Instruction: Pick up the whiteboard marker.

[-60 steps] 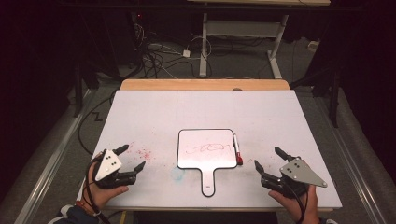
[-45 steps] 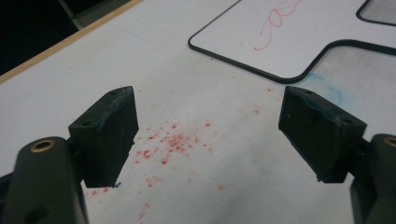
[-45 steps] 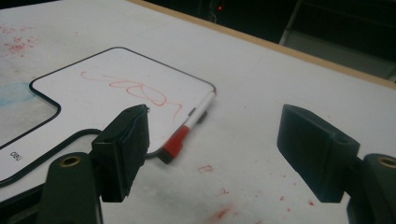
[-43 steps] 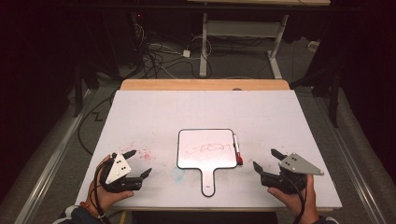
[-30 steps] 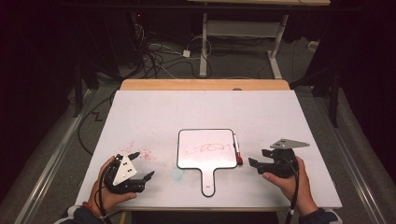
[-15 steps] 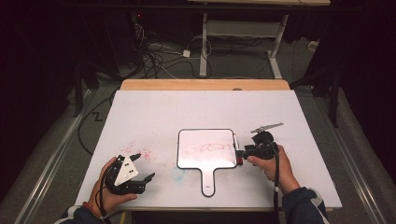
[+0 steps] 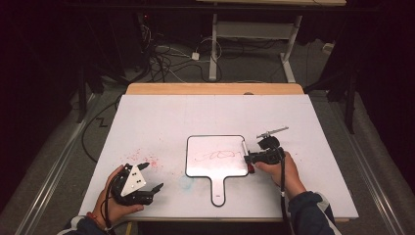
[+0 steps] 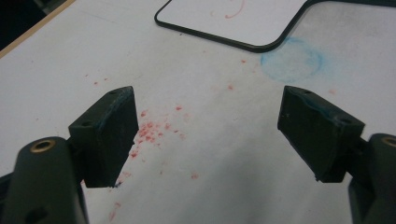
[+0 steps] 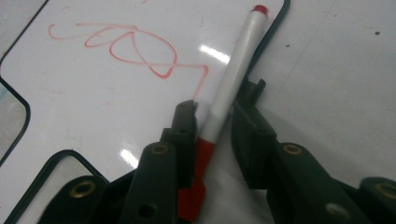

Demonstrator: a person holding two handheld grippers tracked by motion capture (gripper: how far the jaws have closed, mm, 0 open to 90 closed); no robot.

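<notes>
Looking down from the high view, a small handled whiteboard (image 7: 217, 156) with a red scribble lies on the white table (image 7: 161, 117); the right gripper (image 7: 250, 157) sits at its right edge over a marker (image 7: 244, 149), the left gripper (image 7: 149, 178) rests near the front-left corner. In the left gripper view, the jaws stand wide apart over red specks, gripping nothing. In the right gripper view, the jaws straddle the white, red-capped marker, narrowly parted; whether they pinch it I cannot tell

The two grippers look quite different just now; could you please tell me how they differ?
The left gripper is open over bare, red-speckled table, holding nothing; the right gripper has its jaws closed around the marker at the whiteboard edge. The left sits near the table's front-left corner, the right mid-table. Both have black jaws.
</notes>
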